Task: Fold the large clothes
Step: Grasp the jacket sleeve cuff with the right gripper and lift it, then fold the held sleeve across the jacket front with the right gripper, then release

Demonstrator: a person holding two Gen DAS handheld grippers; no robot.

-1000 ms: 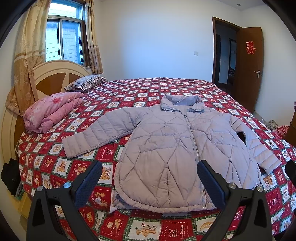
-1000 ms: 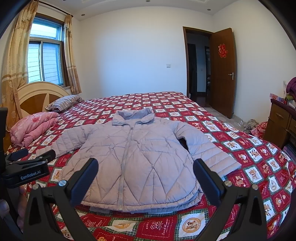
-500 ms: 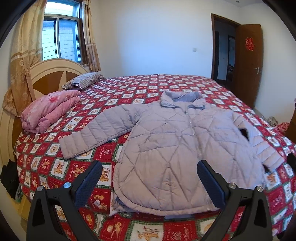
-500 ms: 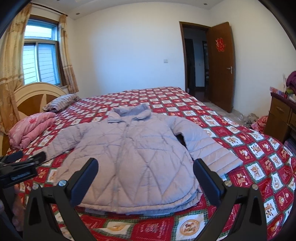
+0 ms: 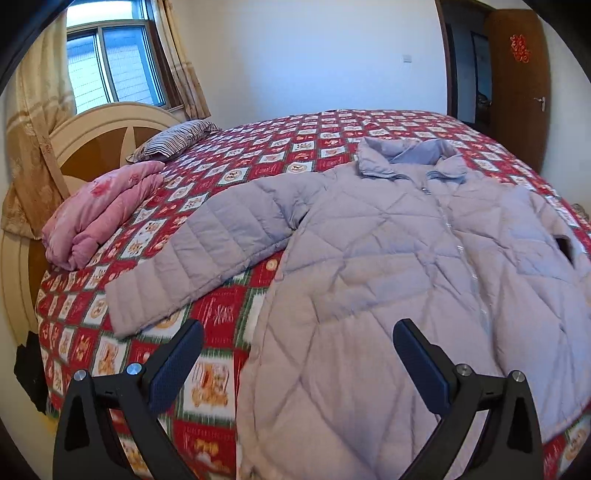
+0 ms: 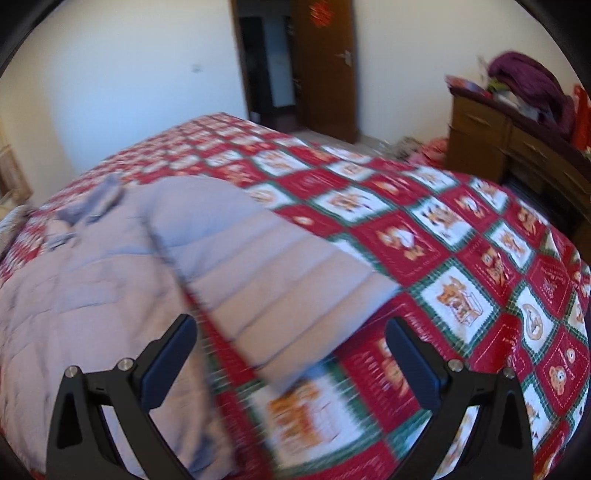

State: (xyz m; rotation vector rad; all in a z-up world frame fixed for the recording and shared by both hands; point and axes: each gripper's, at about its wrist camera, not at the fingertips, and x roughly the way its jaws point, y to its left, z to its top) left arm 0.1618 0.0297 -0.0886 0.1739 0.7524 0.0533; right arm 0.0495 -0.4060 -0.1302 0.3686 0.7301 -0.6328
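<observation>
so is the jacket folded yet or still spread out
Spread out: the jacket lies flat on the bedspread, zipped front up, both sleeves extended sideways.

Hardly any writing can be read here. A red paper sign sticks on the brown door, far ahead and to the right of the left gripper. It looks like a Chinese sign, but it is too small to read for sure. In the right wrist view the same red sign sits at the top of the door, far ahead of the right gripper, and it is a blur. The red squares on the bedspread carry small white lettering, too blurred to read. The lilac jacket shows no label.
</observation>
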